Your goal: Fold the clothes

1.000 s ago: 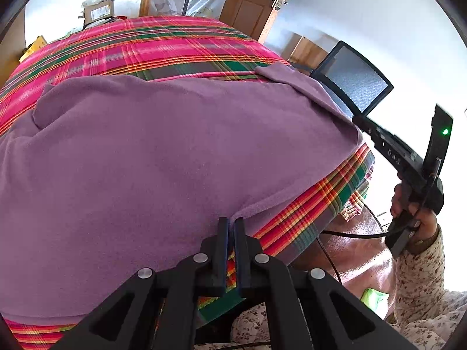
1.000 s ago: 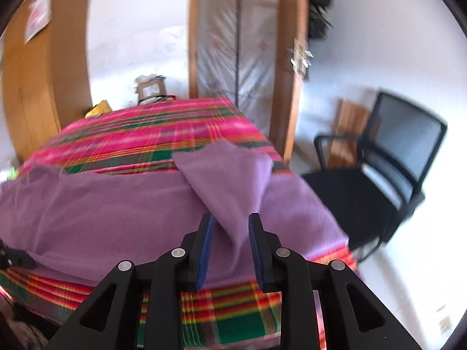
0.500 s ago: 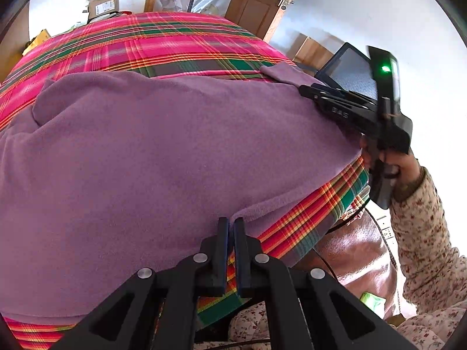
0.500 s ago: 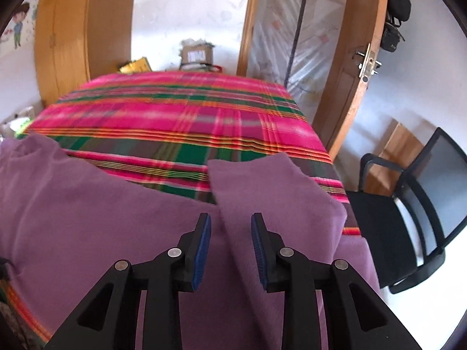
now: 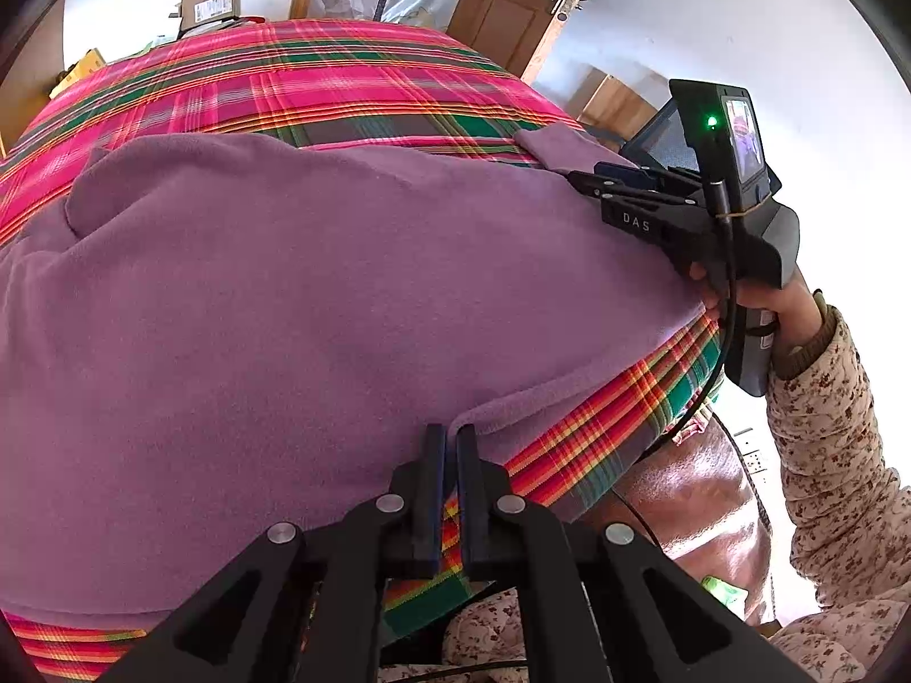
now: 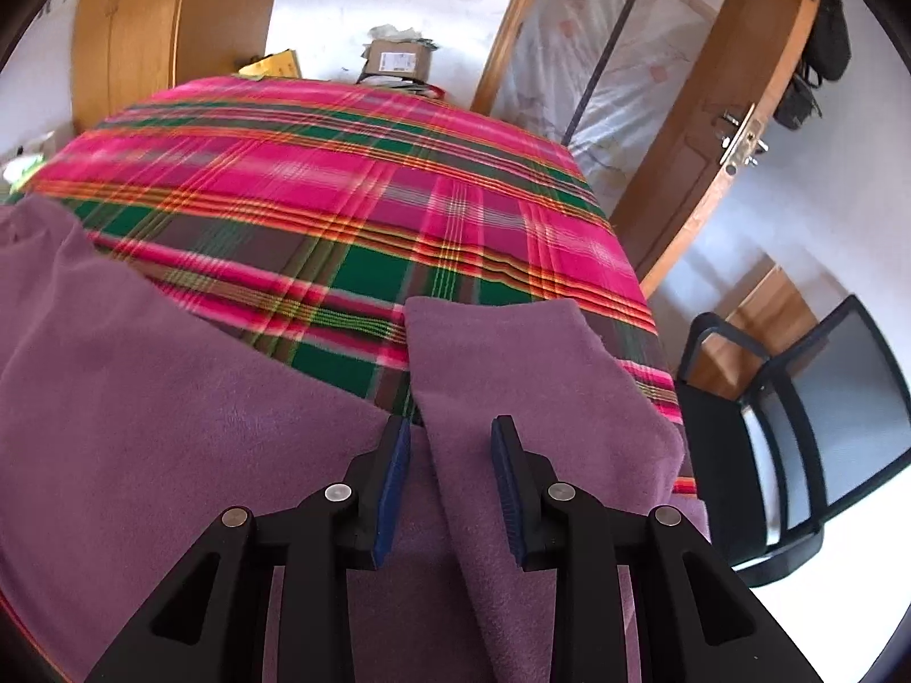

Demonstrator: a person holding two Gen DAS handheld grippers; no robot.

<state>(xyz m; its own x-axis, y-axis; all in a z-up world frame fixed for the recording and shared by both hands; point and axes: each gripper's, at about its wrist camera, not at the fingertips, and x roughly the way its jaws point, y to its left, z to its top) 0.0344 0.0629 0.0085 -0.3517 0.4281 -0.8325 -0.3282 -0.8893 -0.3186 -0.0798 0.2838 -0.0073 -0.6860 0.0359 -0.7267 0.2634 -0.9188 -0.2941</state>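
Pinching purple garment point(image 5: 341, 296) hem: left claw point(image 5: 450, 438); right claw point(image 6: 450, 438) parted; chair point(image 6: 797, 415) beside.

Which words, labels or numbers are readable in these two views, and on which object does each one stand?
"DAS": white letters on the side of the right gripper, seen in the left wrist view.
Cardboard box behind the bed: a white label with a barcode, too small to read.
Same box in the right wrist view: its label is blurred, unreadable.
Small screen on the right gripper: only a picture, no legible text.

Black claw point(image 5: 450, 444), blue pads point(image 6: 393, 472), floral sleeve point(image 5: 825, 455)
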